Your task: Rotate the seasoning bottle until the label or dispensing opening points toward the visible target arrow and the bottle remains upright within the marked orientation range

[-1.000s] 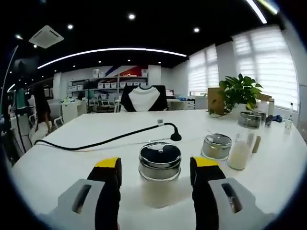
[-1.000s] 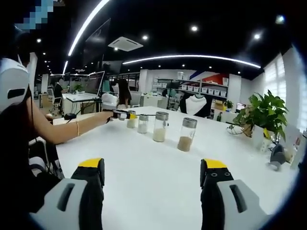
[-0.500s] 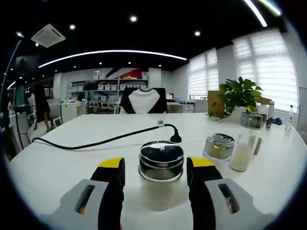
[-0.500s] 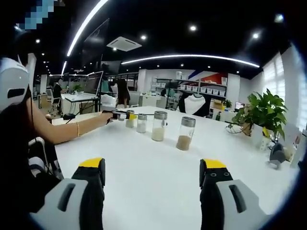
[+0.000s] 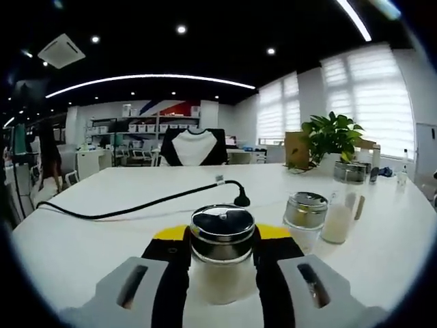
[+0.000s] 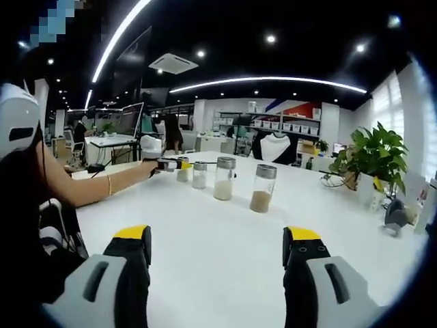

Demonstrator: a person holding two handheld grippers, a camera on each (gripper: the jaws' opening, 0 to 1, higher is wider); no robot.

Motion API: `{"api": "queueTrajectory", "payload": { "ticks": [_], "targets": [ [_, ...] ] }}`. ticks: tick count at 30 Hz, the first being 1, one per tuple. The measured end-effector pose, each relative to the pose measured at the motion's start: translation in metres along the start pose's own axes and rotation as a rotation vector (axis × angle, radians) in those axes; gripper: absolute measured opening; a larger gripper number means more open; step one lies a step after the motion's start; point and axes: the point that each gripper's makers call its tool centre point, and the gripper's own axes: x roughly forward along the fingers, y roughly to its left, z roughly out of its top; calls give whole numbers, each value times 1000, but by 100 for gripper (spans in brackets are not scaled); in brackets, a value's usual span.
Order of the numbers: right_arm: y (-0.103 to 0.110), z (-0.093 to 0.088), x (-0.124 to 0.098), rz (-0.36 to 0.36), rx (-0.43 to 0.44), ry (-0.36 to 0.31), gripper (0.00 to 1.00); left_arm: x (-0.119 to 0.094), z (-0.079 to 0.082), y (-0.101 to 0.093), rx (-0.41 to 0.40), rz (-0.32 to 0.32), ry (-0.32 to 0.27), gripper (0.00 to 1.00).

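Seasoning bottle [image 5: 222, 256] upright, metal-lidded, white contents, clamped by left hand-held gripper [image 5: 222, 239]; right [image 6: 216, 239] wide.

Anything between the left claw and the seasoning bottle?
No. The left claw already has its jaws against both sides of the seasoning bottle; nothing sits between them. The neighbouring jar stands apart to the side.

The left gripper [image 5: 222, 256] has its yellow-tipped jaws closed in on the seasoning bottle [image 5: 222, 256], pressing both sides of its glass body below the metal lid. The right gripper [image 6: 217, 249] hangs low over the table with jaws spread wide apart. In the right gripper view, the person's bare forearm [image 6: 95, 187] reaches to the far left.
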Motion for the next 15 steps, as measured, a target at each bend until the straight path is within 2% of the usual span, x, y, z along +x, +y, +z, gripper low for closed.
{"api": "queueTrajectory", "payload": {
  "ticks": [6, 15],
  "targets": [
    [0, -1, 1, 3, -2, 1, 79, 0, 1, -3, 31, -4, -1, 37],
    [-2, 0, 1, 0, 5, -4, 79, -5, 4, -4, 29, -6, -2, 37]
  ]
}}
